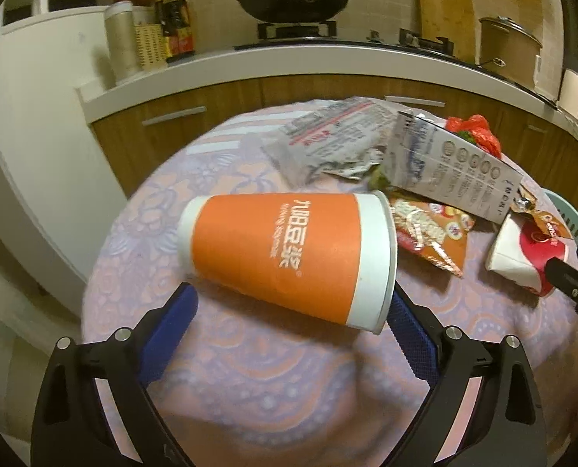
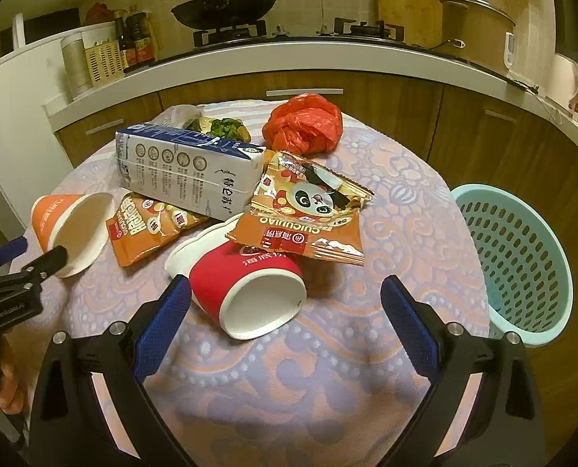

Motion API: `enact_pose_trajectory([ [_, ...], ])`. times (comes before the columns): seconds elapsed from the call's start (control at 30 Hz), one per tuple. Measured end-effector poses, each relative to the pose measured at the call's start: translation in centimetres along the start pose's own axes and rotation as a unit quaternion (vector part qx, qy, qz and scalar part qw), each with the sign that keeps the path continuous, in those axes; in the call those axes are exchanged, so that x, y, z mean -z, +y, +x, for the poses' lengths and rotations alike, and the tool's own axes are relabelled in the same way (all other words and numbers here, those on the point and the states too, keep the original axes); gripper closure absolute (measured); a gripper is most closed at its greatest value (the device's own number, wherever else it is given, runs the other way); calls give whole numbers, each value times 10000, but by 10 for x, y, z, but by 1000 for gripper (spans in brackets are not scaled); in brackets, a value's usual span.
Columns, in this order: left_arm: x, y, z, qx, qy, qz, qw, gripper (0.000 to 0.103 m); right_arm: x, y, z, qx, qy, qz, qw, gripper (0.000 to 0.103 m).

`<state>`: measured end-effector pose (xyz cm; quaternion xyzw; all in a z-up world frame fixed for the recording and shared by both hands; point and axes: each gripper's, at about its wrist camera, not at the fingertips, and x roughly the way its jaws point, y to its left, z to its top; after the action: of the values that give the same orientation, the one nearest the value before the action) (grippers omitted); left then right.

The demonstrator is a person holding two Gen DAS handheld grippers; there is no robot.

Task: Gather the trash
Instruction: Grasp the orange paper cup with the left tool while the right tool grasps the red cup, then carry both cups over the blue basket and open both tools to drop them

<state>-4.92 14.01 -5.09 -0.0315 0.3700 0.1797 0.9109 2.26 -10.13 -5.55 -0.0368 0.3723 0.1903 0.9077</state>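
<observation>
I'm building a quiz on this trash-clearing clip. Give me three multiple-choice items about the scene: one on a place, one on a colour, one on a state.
1. Where is the basket?
A. on the table
B. beside the table
C. on the counter

2. What colour is the cup in front of the right tool?
A. red
B. green
C. blue

3. How is the orange cup?
A. upright
B. crushed flat
C. on its side

Answers:
1 B: the basket stands off the table's edge.
2 A: the red cup lies before the open right tool.
3 C: the orange cup lies sideways before the open left tool.
</observation>
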Motion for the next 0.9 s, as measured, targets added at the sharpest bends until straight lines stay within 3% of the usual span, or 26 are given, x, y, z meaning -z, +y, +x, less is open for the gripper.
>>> enact_pose_trajectory([
  [0.23,10,53,-15,-150,-78,-683,9975,17,1,4,-1,-92,-2,-124,9999,10],
  [0.43,11,68,-3,-109,63,-955,9953,32,3,6,-2,-218,79,-249,9994,10],
  [0.57,8,60,4,-86,119,-913,9957,49,2,-2,3,-396,251,-173,9988,10],
  [0.63,8,59,5,-77,124,-910,9957,63,0,-5,7,-536,356,-146,9978,10],
  [0.7,8,60,7,18,169,-957,9953,91,-3,-8,11,-599,406,-84,9973,10],
  [0.9,8,62,1,103,45,-1033,9946,97,-13,-4,28,-947,651,-27,9934,12],
])
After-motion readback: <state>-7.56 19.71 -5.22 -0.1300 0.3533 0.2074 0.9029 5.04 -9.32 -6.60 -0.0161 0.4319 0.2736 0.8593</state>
